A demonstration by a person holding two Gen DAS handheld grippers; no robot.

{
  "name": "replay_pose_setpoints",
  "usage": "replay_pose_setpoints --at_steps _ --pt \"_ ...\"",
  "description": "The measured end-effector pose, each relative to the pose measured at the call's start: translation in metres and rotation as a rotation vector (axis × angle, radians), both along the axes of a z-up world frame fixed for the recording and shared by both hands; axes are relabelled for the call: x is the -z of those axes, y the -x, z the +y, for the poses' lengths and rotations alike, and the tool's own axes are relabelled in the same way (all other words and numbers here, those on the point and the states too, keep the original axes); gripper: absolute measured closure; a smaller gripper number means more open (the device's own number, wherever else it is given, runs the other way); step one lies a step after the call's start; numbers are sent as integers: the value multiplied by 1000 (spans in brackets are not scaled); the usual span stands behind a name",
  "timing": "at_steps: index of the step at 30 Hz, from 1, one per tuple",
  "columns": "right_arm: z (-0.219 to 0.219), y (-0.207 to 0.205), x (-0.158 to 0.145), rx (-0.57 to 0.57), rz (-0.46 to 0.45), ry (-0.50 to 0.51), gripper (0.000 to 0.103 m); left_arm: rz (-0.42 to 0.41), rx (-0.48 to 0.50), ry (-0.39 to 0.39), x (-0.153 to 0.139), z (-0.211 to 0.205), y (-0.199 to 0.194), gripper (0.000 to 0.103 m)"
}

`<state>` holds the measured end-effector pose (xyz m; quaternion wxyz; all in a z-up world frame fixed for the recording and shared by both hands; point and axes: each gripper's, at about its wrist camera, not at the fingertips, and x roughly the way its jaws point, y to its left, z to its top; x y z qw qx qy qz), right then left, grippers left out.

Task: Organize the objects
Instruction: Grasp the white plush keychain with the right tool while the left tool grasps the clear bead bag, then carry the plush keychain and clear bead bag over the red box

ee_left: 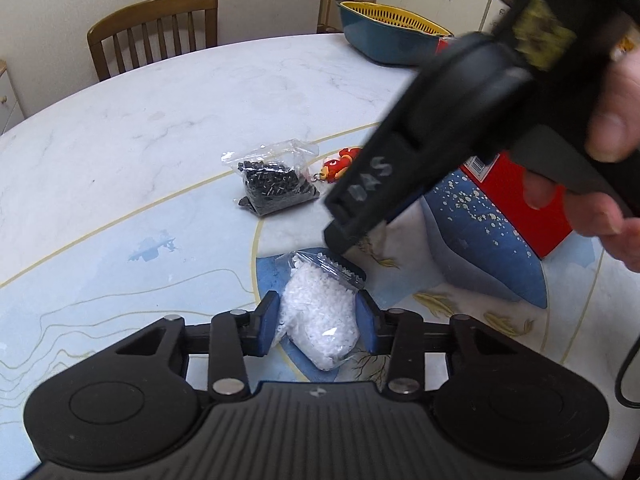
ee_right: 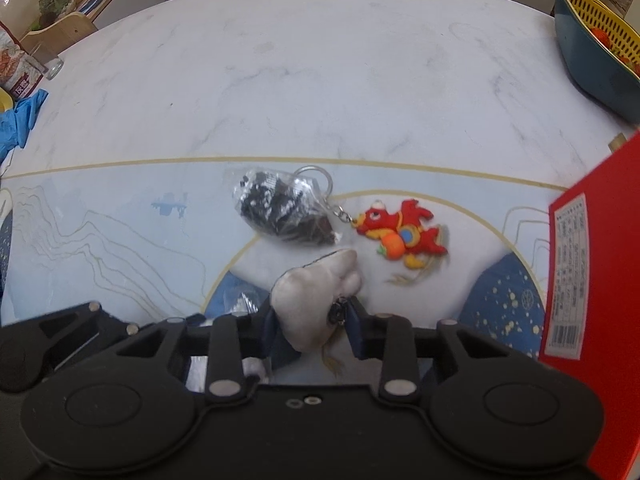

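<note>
The left gripper (ee_left: 318, 322) is squeezing a clear bag of white pellets (ee_left: 320, 312), blue pads pressing on both its sides, the bag lying on the table (ee_left: 160, 120) right in front of it. The right gripper (ee_right: 312, 320) is pinching a pale grey plush (ee_right: 316, 300) between its blue pads; in the left view its black body is hanging over the white bag's top edge, a hand (ee_left: 608, 152) wrapping its handle. Just beyond, a bag of black pellets (ee_right: 280, 212) is lying on the table, its corner near the plush. Beside it a red dragon keychain (ee_right: 400, 228) is resting flat, ring tucked behind the black bag. A red box (ee_right: 584, 280) is standing at the right. Farther back, a blue basin with a yellow strainer (ee_left: 392, 36) is sitting near the table's edge, a wooden chair (ee_left: 154, 28) behind.
</note>
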<state>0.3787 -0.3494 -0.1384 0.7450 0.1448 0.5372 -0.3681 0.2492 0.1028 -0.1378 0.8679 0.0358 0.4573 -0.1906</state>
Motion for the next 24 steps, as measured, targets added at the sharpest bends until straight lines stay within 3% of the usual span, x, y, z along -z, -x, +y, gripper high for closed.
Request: replay_pose_setpoints --at_steps 14,24 --pt "38 44 -50 -49 -60 -7 70 29 -47 11 -5 1 14 67" --pt "64 90 -71 -62 -117 17 70 7 -64 12 -35 -15 35 67"
